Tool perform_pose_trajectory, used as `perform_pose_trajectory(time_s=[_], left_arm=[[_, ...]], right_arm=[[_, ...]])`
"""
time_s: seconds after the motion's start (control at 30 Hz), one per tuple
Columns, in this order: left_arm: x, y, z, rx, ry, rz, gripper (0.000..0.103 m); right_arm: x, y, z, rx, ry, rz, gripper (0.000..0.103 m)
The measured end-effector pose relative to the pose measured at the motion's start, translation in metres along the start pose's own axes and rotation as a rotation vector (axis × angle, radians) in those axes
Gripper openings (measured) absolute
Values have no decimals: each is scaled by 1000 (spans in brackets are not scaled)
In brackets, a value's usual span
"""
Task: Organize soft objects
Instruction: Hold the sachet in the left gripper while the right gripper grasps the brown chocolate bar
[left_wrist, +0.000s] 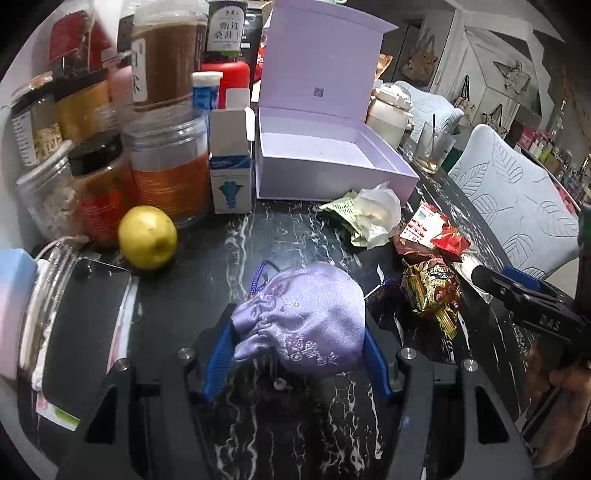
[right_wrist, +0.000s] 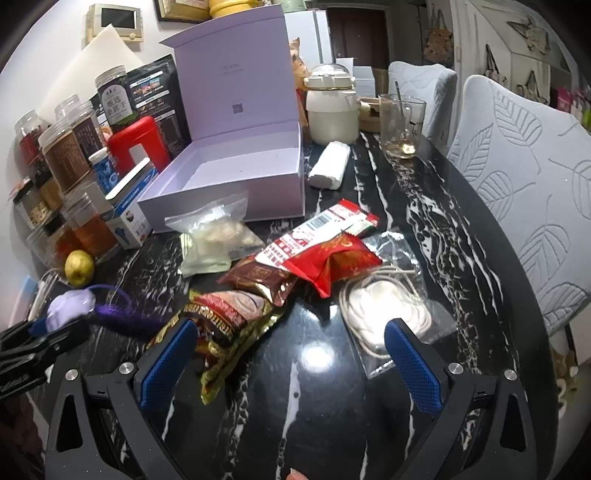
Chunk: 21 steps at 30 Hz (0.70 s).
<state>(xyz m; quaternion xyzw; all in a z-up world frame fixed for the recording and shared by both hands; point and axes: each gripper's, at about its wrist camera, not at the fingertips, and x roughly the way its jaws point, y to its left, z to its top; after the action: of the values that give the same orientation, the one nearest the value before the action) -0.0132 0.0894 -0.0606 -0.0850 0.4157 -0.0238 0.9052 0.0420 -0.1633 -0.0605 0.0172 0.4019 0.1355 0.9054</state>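
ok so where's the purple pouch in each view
Left wrist: the purple pouch sits low centre, held in the left gripper.
Right wrist: the pouch is at the far left edge, below the lemon.
Shared landmark: the open lilac box behind.

Two black plastic frames are seen at the bottom of each wrist view. The left gripper (left_wrist: 299, 354) is fitted with blue cross-hatched pads (left_wrist: 216, 363) on angular black arms, fastened by round silver screws. The same blue textured pads (right_wrist: 413, 369) and silver screws are seen on the right gripper (right_wrist: 290, 363). Raised lettering is carried on the black body at the right edge of the left view.
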Motion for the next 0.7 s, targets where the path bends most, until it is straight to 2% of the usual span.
perform_pose_trajectory(time_s=[0.23, 0.4, 0.53, 0.7], left_arm=[[-3, 3, 10, -10, -26, -6, 61], [5, 6, 19, -25, -21, -3, 61], [15, 11, 23, -31, -6, -1, 61], [29, 13, 27, -26, 16, -18, 61]], right_arm=[[12, 3, 14, 19, 26, 42, 89], [42, 13, 27, 29, 96, 93, 87], [64, 18, 34, 45, 162, 54, 87], [86, 22, 41, 32, 186, -8, 87]])
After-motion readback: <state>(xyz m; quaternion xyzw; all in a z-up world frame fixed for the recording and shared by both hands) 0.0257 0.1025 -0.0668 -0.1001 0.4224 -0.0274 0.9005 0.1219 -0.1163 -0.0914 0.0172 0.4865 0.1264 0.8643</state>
